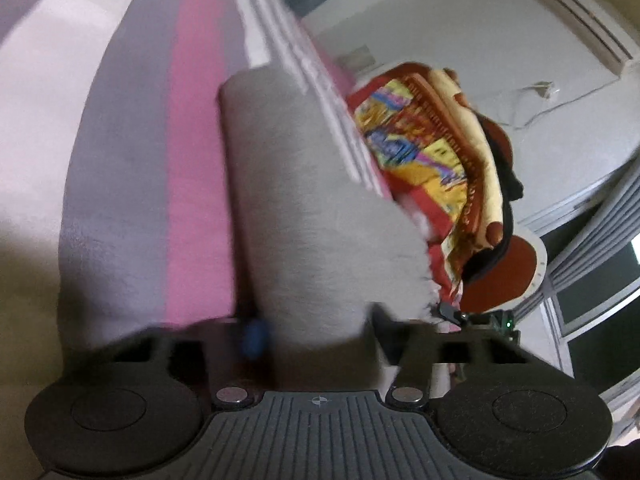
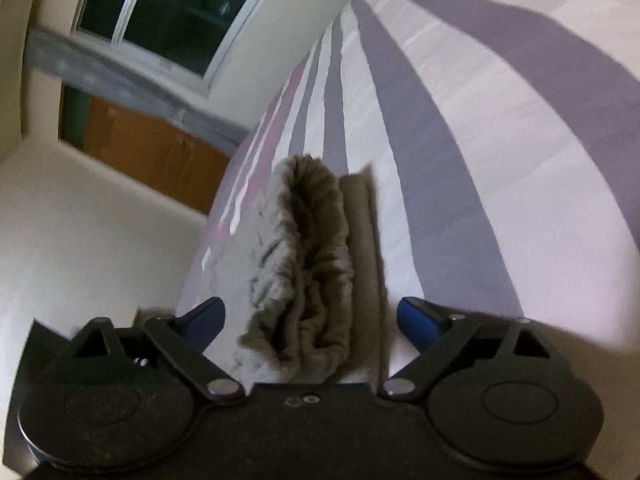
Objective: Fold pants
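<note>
The grey pants [image 1: 304, 208] lie as a long folded band on the striped bed sheet [image 1: 132, 184]. In the left wrist view the cloth runs down between the fingers of my left gripper [image 1: 316, 332], whose blue pad [image 1: 254, 338] shows at the cloth's left edge; the other pad is hidden under fabric. In the right wrist view the gathered waistband end of the pants [image 2: 316, 272] lies between the wide-apart blue fingertips [image 2: 418, 316] of my right gripper [image 2: 312, 320], which is open and touches nothing.
A colourful folded blanket pile [image 1: 432, 160] lies on the bed beyond the pants. A wall air conditioner [image 1: 588, 20] and window frames [image 1: 592, 280] are at the right. A window [image 2: 168, 12] and a brown door [image 2: 152, 148] are beyond the bed edge.
</note>
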The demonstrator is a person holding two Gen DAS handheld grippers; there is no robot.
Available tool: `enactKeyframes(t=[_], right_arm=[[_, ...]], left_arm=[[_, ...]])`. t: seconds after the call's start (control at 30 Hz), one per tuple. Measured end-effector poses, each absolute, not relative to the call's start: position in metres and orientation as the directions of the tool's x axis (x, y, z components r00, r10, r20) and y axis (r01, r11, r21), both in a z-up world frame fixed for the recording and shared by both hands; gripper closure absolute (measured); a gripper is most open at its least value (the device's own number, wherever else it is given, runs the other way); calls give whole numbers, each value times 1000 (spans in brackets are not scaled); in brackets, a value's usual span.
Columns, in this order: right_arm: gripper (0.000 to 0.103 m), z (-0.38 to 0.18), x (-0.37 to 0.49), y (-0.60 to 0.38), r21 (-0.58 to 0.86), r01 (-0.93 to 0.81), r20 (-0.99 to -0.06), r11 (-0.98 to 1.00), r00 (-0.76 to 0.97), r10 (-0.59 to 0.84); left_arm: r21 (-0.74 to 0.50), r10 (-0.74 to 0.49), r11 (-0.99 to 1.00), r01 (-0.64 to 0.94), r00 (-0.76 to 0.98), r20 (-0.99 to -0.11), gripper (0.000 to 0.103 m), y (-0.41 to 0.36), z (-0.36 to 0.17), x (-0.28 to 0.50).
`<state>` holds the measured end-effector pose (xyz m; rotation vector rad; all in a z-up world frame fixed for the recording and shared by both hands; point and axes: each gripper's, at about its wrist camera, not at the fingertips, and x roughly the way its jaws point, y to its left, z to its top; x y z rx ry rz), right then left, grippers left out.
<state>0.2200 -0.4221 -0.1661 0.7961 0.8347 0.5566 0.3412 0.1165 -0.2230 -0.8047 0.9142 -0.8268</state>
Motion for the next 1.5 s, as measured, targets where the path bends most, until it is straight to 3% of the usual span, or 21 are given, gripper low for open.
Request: enactKeyframes(t=[0.07,0.17,0.23,0.37,0.67,0.83,1.07,1.13,1.17,1.23,1.33,1.37,1.4,1.47,1.5], right_arm=[[34,-171,227,-422,808,-139,-425,572,535,730],[36,-173,236,-419,823,-169,-404,542,497,768],[38,-177,243,-414,830,-187,-394,526,473,788],[53,-183,252,-404,834,-217,-371,508,461,806],[57,-125,271,-386,799,-345,-343,492,410,845],[57,-102,335,-344,791,-416,-302,449,372,878],[57,-117,409,-306,790,-384,-339,477,374,863],[56,-126,422,-303,789,-346,-365,508,401,840],[48,-133,427,-303,776,-316,-399,546,426,812],[30,-151,431,-300,698,-254,-527,669,451,721],[27,-155,428,-305,712,-251,-521,655,437,733],[24,-150,424,-307,706,-245,-530,664,439,725],[19,-143,419,-309,690,-241,-542,682,452,709],[0,-118,407,-310,646,-255,-537,720,518,666],[0,-112,397,-313,636,-273,-527,722,530,664]], left_arm=[[-891,-894,381,246,346,-286,63,119,-234,347],[-916,-920,313,252,322,-226,63,120,-243,352],[-914,-922,310,263,318,-221,64,117,-244,353],[-874,-900,375,310,346,-263,76,106,-236,352],[-851,-868,334,406,484,-110,78,148,-183,353],[-837,-812,394,380,571,-124,78,196,-160,394],[-806,-756,513,295,600,-261,78,221,-167,469],[-792,-714,569,223,613,-340,72,217,-184,487],[-769,-668,621,151,614,-420,63,213,-197,495],[-807,-665,581,107,634,-395,63,213,-214,497],[-796,-652,596,102,640,-406,58,212,-207,488],[-786,-645,609,103,641,-415,44,212,-201,480],[-773,-630,625,109,655,-417,22,211,-192,472],[-720,-584,681,137,694,-421,1,206,-174,449],[-652,-530,747,128,706,-469,1,202,-167,439]])
